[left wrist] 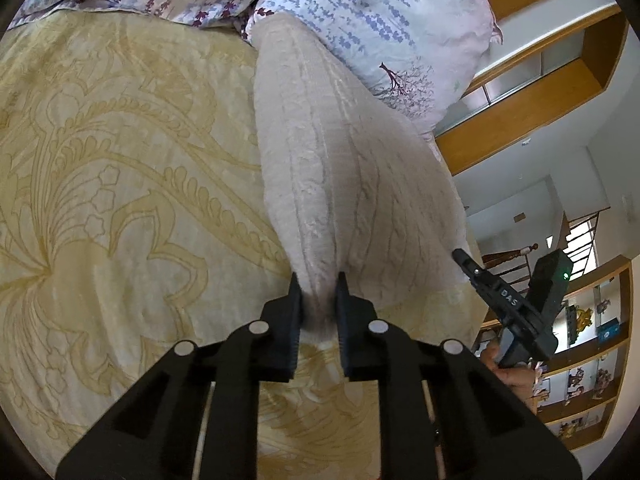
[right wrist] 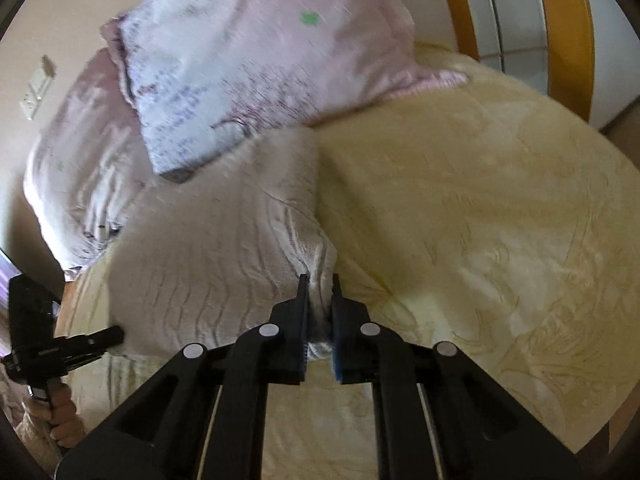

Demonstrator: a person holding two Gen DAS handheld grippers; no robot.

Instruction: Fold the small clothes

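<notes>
Cream cable-knit fabric, a small knitted garment (left wrist: 340,168), lies spread on the yellow patterned bedspread (left wrist: 120,184), its far end reaching up against the floral pillows (left wrist: 372,20) at the head of the bed. What kind of garment it is cannot be told, since the weave blurs and its near hem bunches out of sight.

In the left wrist view, the left claw (left wrist: 318,304) is clenched on a pinched fold at the near edge of the knit; the cloth fills the gap between the black pads, and the very edge is hidden behind them. At the right of this view the right claw (left wrist: 466,260) shows only in part, its tip at the garment's other near corner and a hand (left wrist: 516,372) on the grip below, cut off by the frame.

The right wrist view is soft with blur. There the right claw (right wrist: 320,300) is clamped on a bunched fold of the same knit (right wrist: 224,248), with a wad of fabric squeezed between the pads. At far left the left claw (right wrist: 114,334) touches the garment's opposite corner, though its pads cannot be made out. The pillows' print is smeared. Wooden shelves (left wrist: 588,360) sit at the lens edge, their contents too small to name.
</notes>
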